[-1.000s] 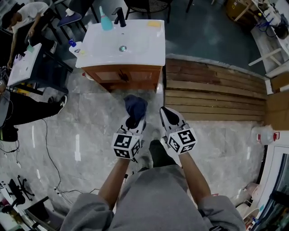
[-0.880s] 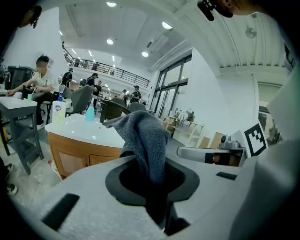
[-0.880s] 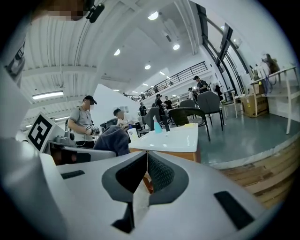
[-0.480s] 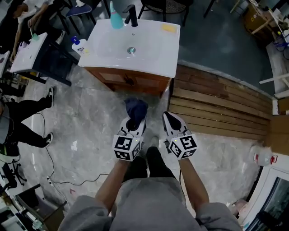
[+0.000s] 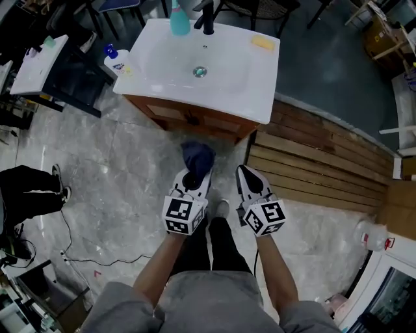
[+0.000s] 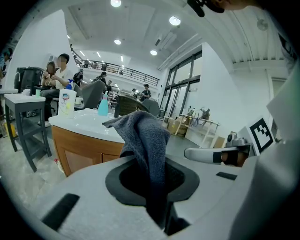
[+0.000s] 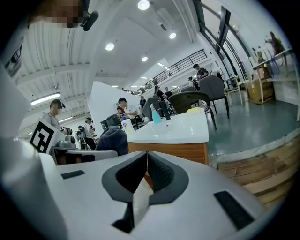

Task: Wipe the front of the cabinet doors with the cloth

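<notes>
A dark blue cloth (image 5: 197, 157) (image 6: 147, 136) bunches up out of my left gripper (image 5: 194, 175) (image 6: 157, 187), whose jaws are shut on it. My right gripper (image 5: 246, 177) (image 7: 146, 168) is beside it, jaws shut and empty. Both hang over the floor, a short way in front of the wooden cabinet doors (image 5: 188, 117) (image 6: 77, 152) (image 7: 171, 151) under a white sink top (image 5: 201, 65). Neither the cloth nor a gripper touches the doors.
On the sink top stand a black tap (image 5: 207, 16), a teal bottle (image 5: 179, 19) and a yellow sponge (image 5: 263, 42). A white bottle (image 5: 116, 60) sits at its left corner. Wooden planks (image 5: 325, 169) lie to the right. A person's leg (image 5: 29, 188) and cables (image 5: 71, 240) are on the left.
The cabinet and sink have come closer and lower in the head view as I step towards them. Both grippers keep their places in the frame; the cloth stays gripped.
</notes>
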### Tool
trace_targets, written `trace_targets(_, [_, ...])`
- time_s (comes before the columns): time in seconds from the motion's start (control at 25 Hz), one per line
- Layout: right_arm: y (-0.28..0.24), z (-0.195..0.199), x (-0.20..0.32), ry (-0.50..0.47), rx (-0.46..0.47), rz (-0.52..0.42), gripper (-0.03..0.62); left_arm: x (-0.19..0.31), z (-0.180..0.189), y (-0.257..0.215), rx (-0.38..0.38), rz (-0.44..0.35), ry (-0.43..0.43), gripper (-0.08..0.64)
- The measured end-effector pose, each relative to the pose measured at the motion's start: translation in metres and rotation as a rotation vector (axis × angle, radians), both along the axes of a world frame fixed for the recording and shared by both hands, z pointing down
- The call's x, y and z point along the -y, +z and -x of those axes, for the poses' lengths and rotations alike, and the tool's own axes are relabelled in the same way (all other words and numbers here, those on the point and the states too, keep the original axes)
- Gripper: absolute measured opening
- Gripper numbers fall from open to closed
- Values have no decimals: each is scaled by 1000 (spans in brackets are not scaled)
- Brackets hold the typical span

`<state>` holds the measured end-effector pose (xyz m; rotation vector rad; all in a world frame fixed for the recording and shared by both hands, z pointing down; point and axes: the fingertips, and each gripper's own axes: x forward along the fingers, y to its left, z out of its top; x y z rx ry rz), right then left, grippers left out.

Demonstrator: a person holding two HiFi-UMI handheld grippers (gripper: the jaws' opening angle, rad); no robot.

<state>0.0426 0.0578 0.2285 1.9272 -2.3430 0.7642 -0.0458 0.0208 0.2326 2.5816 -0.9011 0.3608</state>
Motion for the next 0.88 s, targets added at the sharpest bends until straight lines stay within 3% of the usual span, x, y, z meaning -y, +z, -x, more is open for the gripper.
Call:
trace_targets(0.48, [65, 20, 50, 49, -36, 74, 14, 53, 27, 84, -43, 46, 7, 63])
trace_targets(0.88, [108, 29, 70, -25, -55, 104, 14, 78, 32, 127, -54, 50, -58, 63])
